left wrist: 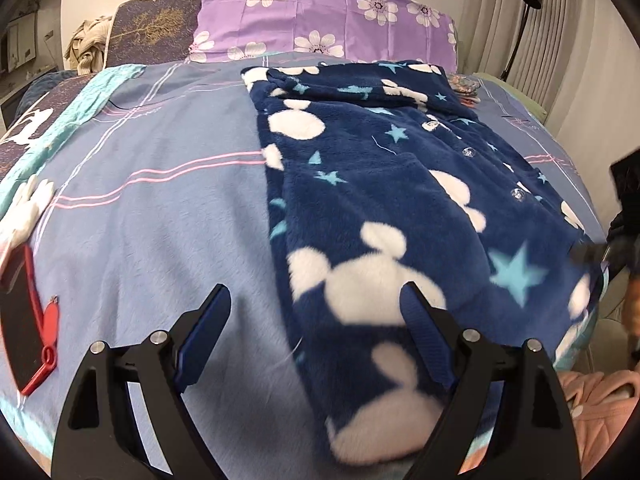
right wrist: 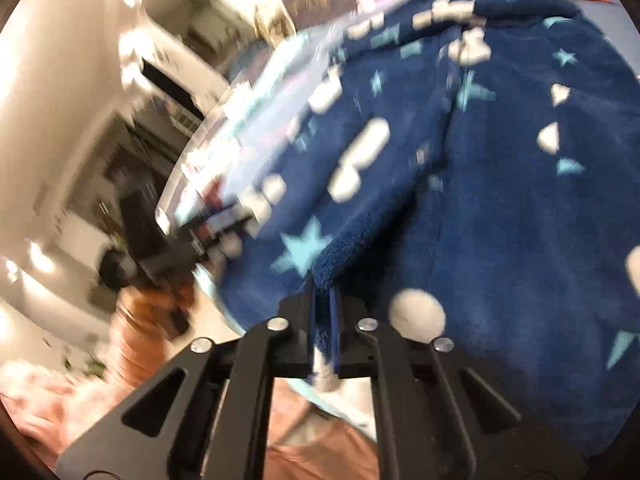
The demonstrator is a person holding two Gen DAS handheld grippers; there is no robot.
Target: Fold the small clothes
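- On the bed [left wrist: 132, 200], over its blue checked sheet, lies a navy fleece pyjama top [left wrist: 380, 200] printed with white mouse heads and pale blue stars, buttons running down its front.
- Seen from the left wrist, the top fills the right half of the bed, from near the purple flowered pillow [left wrist: 320, 20] down to the near edge.
- Left claw [left wrist: 316, 300] stands wide open with nothing between its fingers: one finger is over bare sheet, the other over the top's near left part.
- Right claw [right wrist: 323, 300] is closed, pinching an edge of the fleece top [right wrist: 500, 200] between its pads; the cloth spreads away ahead of it and to the right.
- Right wrist view is blurred.
- At the bed's left edge lies a red-cased phone [left wrist: 24, 320].
- A black lamp [left wrist: 524, 20] stands by the curtain.
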